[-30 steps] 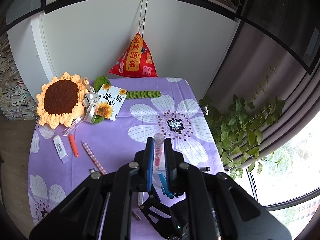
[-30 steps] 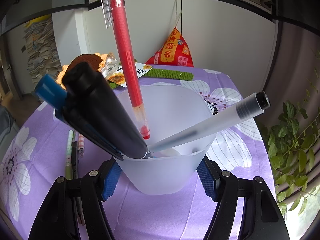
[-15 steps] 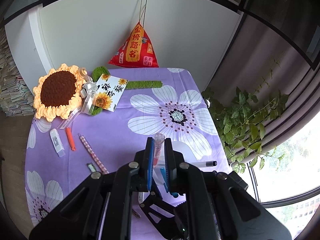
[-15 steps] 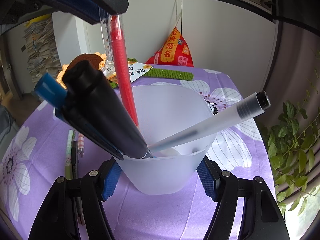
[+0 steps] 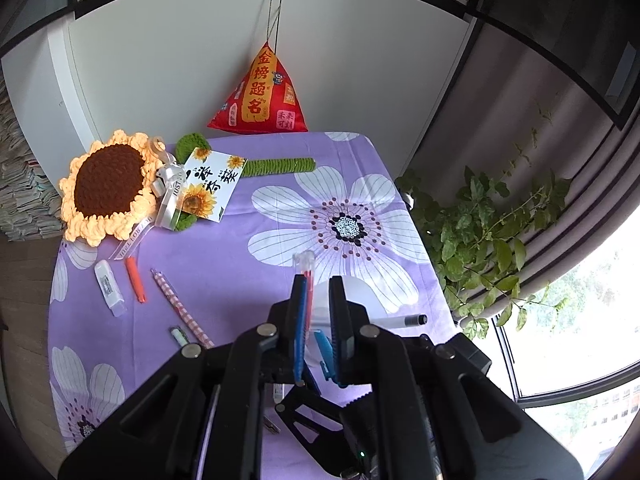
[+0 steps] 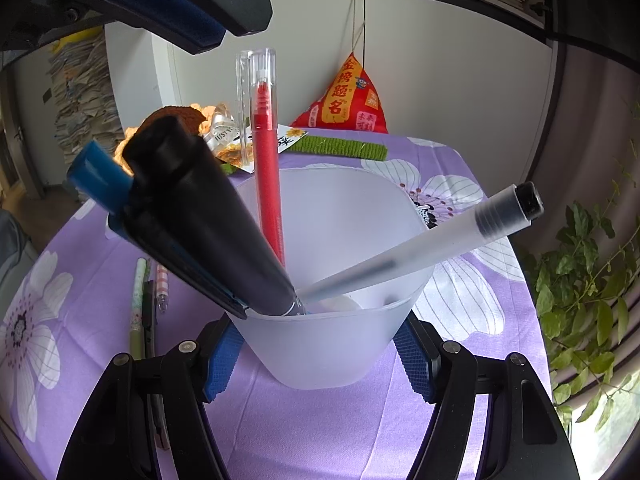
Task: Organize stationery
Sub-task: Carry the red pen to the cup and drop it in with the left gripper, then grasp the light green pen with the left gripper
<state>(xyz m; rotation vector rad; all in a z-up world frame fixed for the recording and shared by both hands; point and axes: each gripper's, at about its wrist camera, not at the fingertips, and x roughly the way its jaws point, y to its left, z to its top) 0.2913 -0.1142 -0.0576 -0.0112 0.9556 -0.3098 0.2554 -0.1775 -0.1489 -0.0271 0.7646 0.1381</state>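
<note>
The red pen [image 6: 267,168], a slim matte barrel under a clear plastic cap, stands nearly upright in the frosted plastic cup [image 6: 332,344], tip down inside and cap well above the rim. The cup is translucent and white, with smooth walls that flare upward.

Just above the cap, at the upper left of the right wrist view, hangs a blue ribbed pad of the left gripper [image 5: 319,300], clear of the pen. Its own camera shows the jaws a narrow gap apart, the cap beyond their tips, nothing pinched. The right gripper [image 6: 318,360] clamps the cup low down, one textured blue pad pressed on each side.

A thick glossy black marker [image 6: 208,216] also sits in the cup. It leans left over the rim, beside a blue-capped pen [image 6: 100,180]. A frosted pen with a black cap [image 6: 420,248] leans out to the right.

The cup sits over a purple tablecloth [image 6: 320,432] printed with white flowers. To its left lie a green patterned pen [image 6: 138,300], a pink checked pencil [image 5: 180,308], a small orange stick [image 5: 135,285] and a small white item [image 5: 109,288].

Farther back are a crocheted sunflower [image 5: 108,188] with a card [image 5: 210,184], and a red pyramid-shaped pouch [image 5: 260,96] against the wall. A leafy plant [image 5: 488,232] stands past the table's right edge.
</note>
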